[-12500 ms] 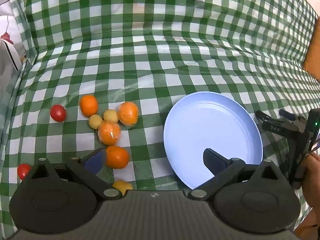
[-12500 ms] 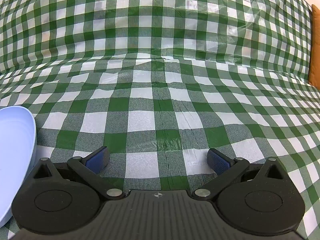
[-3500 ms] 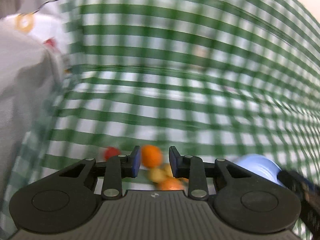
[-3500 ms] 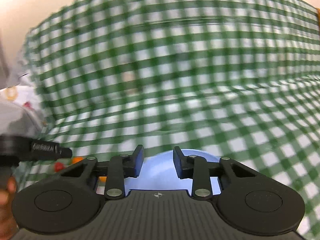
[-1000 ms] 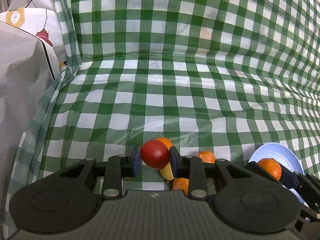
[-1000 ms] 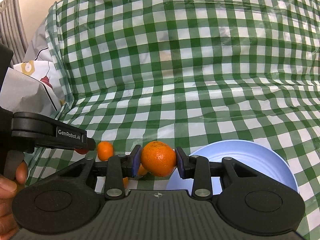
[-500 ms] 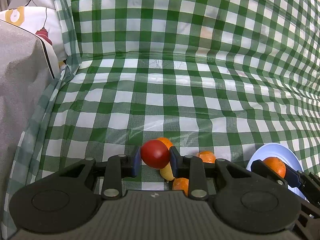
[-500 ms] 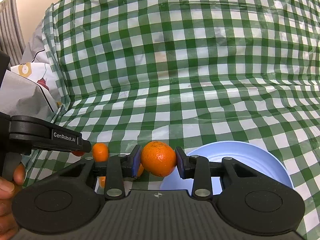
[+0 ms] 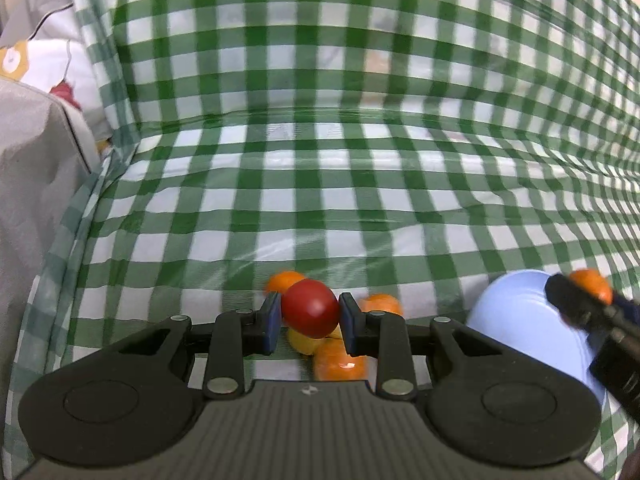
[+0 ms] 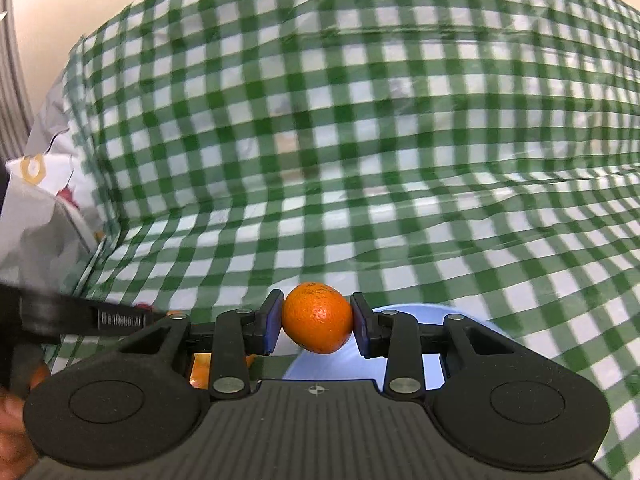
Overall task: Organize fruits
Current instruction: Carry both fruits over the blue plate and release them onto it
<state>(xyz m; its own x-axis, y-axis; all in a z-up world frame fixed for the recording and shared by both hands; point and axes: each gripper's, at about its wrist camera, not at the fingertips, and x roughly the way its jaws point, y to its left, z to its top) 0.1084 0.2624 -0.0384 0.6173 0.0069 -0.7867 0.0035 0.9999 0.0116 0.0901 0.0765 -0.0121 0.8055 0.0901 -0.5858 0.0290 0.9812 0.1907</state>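
A round, glossy red tomato (image 9: 310,308) is clamped between the blue-padded fingers of the left gripper (image 9: 309,322), which is held above a cluster of loose fruit lying on the green-and-white checked plastic tablecloth (image 9: 320,184). Beneath and behind the tomato, a small yellow fruit (image 9: 302,345) and three small oranges are seen: one behind the tomato (image 9: 282,280), one just to the right of the right finger (image 9: 380,304), and one directly below (image 9: 339,365). They lie close together; whether they are touching cannot be told.

A small, dimpled orange mandarin (image 10: 317,318) is gripped between the pads of the right gripper (image 10: 316,326) and is held over the near edge of the pale blue round plastic plate (image 10: 472,322). In the left wrist view the same plate (image 9: 516,312) is seen at the right, with the right gripper's dark finger (image 9: 576,304) and its mandarin (image 9: 591,283) above it. In the right wrist view the left gripper's black arm (image 10: 92,316) is seen at the left edge, with a hand (image 10: 12,432) partly visible below it, and some orange fruit (image 10: 200,372) is glimpsed through the gripper linkage.

A grey and white printed cloth (image 9: 36,152) is bunched at the left edge of the table.
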